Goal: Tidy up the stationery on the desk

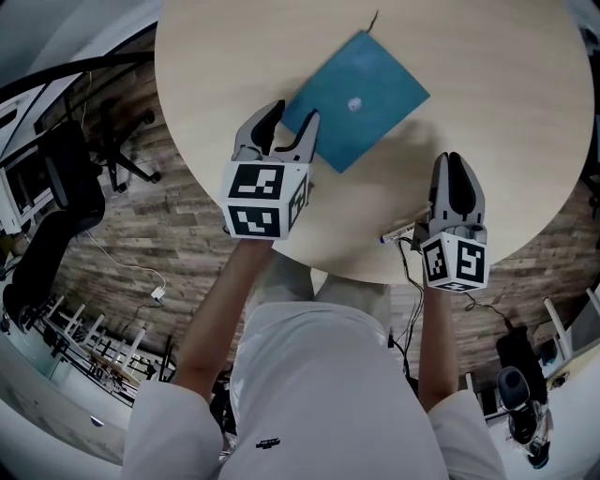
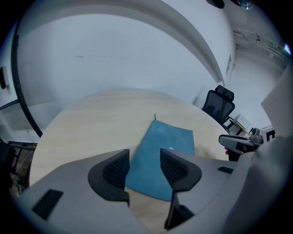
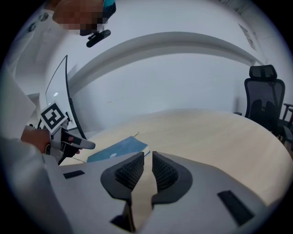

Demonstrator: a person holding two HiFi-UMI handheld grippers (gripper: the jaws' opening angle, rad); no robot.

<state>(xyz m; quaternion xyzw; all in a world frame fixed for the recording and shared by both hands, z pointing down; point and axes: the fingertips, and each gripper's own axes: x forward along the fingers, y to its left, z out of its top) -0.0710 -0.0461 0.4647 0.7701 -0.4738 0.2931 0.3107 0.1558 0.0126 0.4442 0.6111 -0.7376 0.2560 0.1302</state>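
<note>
Nearest to us is the person's white shirt (image 1: 328,394), with both forearms reaching out from it over the near edge of the round, pale wooden worktop (image 1: 506,103). The left gripper (image 1: 292,116) hangs over the near left corner of the blue notebook (image 1: 366,94), its fingers wide apart. In the left gripper view the notebook's cover shows in the gap between them, but the pads do not press on it. The notebook lies flat towards the far middle of the worktop, turned cornerwise, with a thin dark thread (image 1: 374,19) sticking out at its far corner and a small pale mark on its cover. The right gripper (image 1: 457,164) sits to the right, well apart from the notebook, close to the worktop's near edge. Its fingers stand narrow, only a slit between them, with nothing but bare worktop showing through. Just left of it, at the near edge, lies a small white item (image 1: 397,232) with a blue tip; we cannot tell what it is. A black office chair (image 3: 263,98) stands beyond the worktop on the right.
</note>
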